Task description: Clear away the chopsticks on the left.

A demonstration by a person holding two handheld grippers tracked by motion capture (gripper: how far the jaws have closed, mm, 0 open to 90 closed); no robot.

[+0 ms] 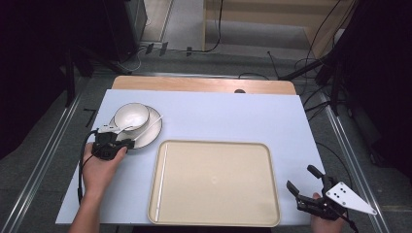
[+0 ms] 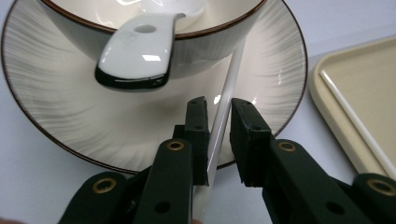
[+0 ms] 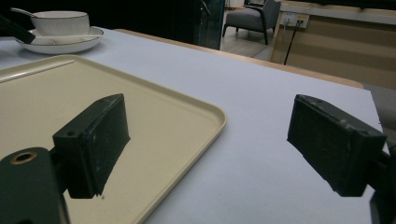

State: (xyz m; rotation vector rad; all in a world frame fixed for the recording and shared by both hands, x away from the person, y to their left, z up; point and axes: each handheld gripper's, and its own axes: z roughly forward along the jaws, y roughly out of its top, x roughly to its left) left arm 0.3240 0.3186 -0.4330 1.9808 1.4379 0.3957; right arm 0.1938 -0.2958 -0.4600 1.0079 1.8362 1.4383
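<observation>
Pale blue covering spreads over the bench (image 1: 218,114), with dark floor and cables around it. At about nine o'clock, the left gripper (image 2: 218,122) has its fingers (image 2: 197,122) nearly together around a white chopstick (image 2: 225,100) that lies across the plate (image 1: 150,133) beneath the bowl (image 1: 131,115); whether they truly pinch it I cannot tell. A spoon (image 2: 140,56) rests on the bowl's rim just beyond. I judge the risk here: the thin, glossy stick could slip or pivot, knock the spoon, or drag the plate. Centre, toward six o'clock, the tray (image 1: 272,194) holds a second chopstick (image 1: 162,180). At five o'clock, the right gripper (image 1: 305,182) waits with fingers wide apart, holding nothing.
</observation>
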